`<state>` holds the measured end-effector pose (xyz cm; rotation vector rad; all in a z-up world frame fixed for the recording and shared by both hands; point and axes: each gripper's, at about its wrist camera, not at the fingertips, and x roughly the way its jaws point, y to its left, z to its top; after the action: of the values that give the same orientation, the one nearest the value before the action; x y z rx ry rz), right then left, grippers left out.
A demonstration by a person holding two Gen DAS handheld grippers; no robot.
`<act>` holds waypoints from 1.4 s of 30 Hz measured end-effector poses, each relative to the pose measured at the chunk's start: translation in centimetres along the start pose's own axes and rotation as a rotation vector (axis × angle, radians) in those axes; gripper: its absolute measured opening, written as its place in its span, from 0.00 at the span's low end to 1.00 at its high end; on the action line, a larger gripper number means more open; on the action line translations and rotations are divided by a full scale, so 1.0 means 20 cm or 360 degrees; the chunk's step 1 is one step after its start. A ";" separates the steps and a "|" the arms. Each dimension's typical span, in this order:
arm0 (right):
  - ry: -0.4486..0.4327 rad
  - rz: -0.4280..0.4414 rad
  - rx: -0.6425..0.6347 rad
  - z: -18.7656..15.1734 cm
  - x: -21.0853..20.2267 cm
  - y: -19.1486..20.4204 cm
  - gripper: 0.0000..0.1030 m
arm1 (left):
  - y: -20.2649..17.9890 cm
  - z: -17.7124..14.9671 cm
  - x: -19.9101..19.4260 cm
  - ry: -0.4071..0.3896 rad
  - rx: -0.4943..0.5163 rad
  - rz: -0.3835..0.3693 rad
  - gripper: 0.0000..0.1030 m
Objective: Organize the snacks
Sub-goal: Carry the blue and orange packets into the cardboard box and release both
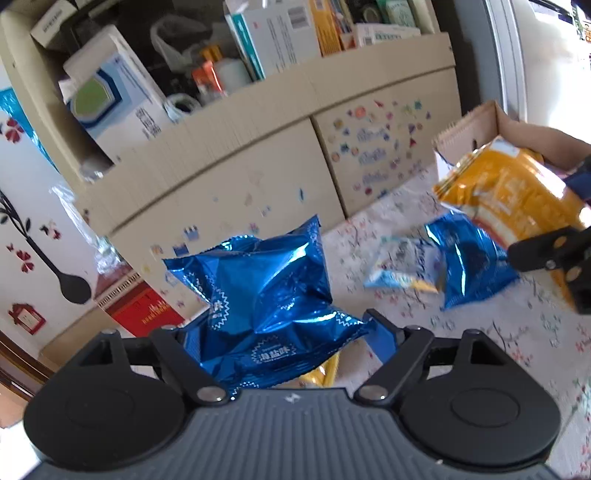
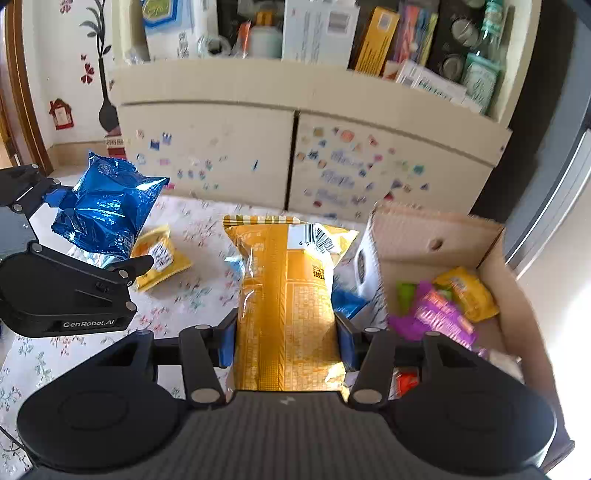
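My left gripper (image 1: 280, 332) is shut on a shiny blue snack bag (image 1: 266, 295) and holds it above the table; the bag also shows at the left of the right wrist view (image 2: 107, 210). My right gripper (image 2: 286, 336) is shut on a tall yellow snack bag (image 2: 288, 302), held up left of an open cardboard box (image 2: 436, 229); the bag shows in the left wrist view (image 1: 517, 195). The box holds a yellow pack (image 2: 467, 293) and purple packs (image 2: 439, 317). Another blue bag (image 1: 469, 258) and a pale blue pack (image 1: 402, 266) lie on the flowered tablecloth (image 1: 498, 332).
A small yellow pack (image 2: 160, 258) lies on the cloth under the left gripper. A beige cabinet with stickers (image 2: 332, 166) stands behind the table, its shelf crowded with boxes (image 2: 317, 29). A wall with flower decals (image 2: 85, 74) is at the left.
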<state>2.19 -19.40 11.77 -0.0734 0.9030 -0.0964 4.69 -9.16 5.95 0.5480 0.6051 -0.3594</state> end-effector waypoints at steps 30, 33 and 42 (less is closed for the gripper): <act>-0.0162 -0.0312 0.0599 -0.17 -0.34 -0.64 0.56 | -0.56 0.28 -0.23 -0.0435 0.0031 -0.0395 0.81; -0.0164 -0.0321 0.0675 -0.20 -0.36 -0.70 0.56 | -0.66 0.32 -0.25 -0.0433 0.0000 -0.0500 0.81; -0.0180 -0.0338 0.0867 -0.24 -0.34 -0.84 0.67 | -0.85 0.40 -0.19 -0.0315 -0.0116 -0.0808 0.89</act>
<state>-6.71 -35.39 15.85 0.3303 0.7285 -0.5270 -2.77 -26.76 7.37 0.2776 0.5583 -0.8574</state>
